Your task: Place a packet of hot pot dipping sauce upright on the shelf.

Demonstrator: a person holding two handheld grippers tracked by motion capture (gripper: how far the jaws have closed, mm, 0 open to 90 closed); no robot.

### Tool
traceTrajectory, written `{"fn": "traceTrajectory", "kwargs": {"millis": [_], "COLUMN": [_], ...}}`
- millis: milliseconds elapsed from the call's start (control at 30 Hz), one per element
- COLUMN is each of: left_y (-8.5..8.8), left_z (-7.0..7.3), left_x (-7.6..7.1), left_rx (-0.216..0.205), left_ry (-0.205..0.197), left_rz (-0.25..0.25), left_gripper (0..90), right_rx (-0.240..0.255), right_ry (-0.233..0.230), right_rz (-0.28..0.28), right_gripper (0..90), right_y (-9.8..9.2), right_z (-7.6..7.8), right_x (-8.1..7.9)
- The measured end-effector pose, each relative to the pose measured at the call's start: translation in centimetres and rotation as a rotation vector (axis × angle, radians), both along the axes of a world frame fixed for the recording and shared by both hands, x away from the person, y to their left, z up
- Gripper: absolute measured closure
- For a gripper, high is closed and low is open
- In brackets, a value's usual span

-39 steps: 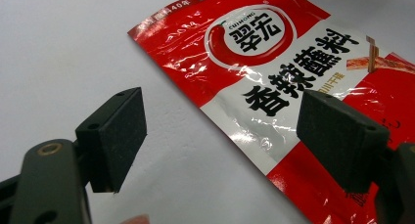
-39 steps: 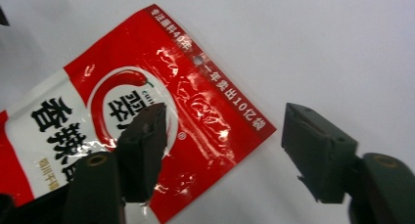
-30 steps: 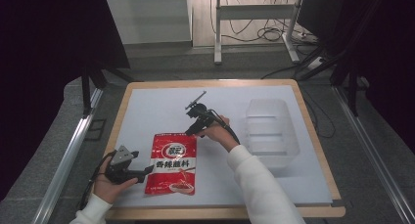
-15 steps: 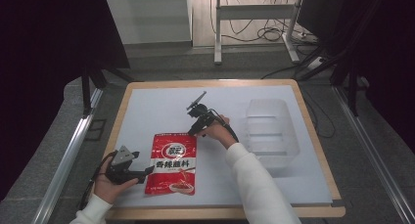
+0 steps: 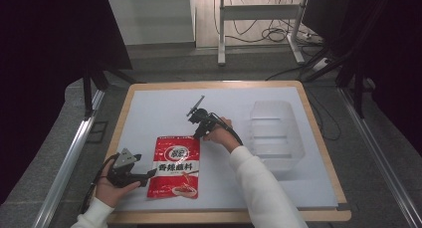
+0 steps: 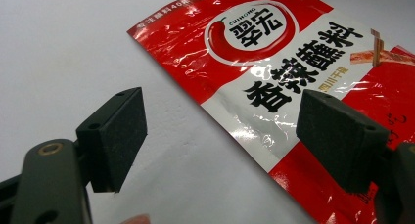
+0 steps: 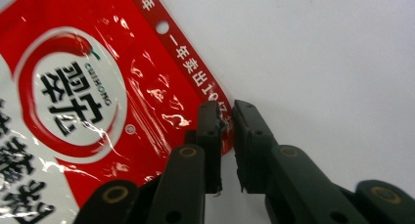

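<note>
Lower left of high view: left claw (image 5: 149, 175) is held wide open w/ pads either side of the red sauce packet (image 5: 175, 166)'s left edge, nothing gripped yet. Packet lies flat on the white tabletop (image 5: 149, 113), centre-left. Mid-frame: right claw (image 7: 226, 117) is nearly shut at the packet's top corner; whether film is actually pinched can't be told. Grip should be confirmed before any lift. Clear bin (image 5: 275, 133) at right is hard to make out.

The red pouch (image 7: 83, 92) runs past the right gripper view's edges.
</note>
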State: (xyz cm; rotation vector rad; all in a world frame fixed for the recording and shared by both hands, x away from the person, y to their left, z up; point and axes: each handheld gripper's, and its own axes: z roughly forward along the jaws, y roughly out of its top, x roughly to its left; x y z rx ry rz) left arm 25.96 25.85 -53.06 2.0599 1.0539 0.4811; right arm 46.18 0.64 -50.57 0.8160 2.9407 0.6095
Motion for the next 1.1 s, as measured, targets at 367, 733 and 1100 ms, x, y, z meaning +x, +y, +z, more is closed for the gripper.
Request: {"fn": "traceTrajectory", "kwargs": {"millis": [367,733,1100], "left_y": [0.0,0.1,0.2], "left_z": [0.0,0.0,0.0], "left_x": [0.0,0.1,0.1], "left_rx": [0.002,-0.012,-0.012], "left_ry": [0.001,-0.004,-0.005], "left_rz": [-0.002,0.017,0.02], "left_gripper": [19.0,18.5,18.5], "right_rx": [0.009,0.088,0.145], "right_ry": [-0.035,-0.068,-0.087], "right_rz": [0.032,0.069,0.124], "right_gripper": [89.1,89.2,89.2], "right_y": [0.0,-0.2,-0.7], "right_z": [0.6,2.9,4.8], "right_x": [-0.5,-2.0,-4.2]}}
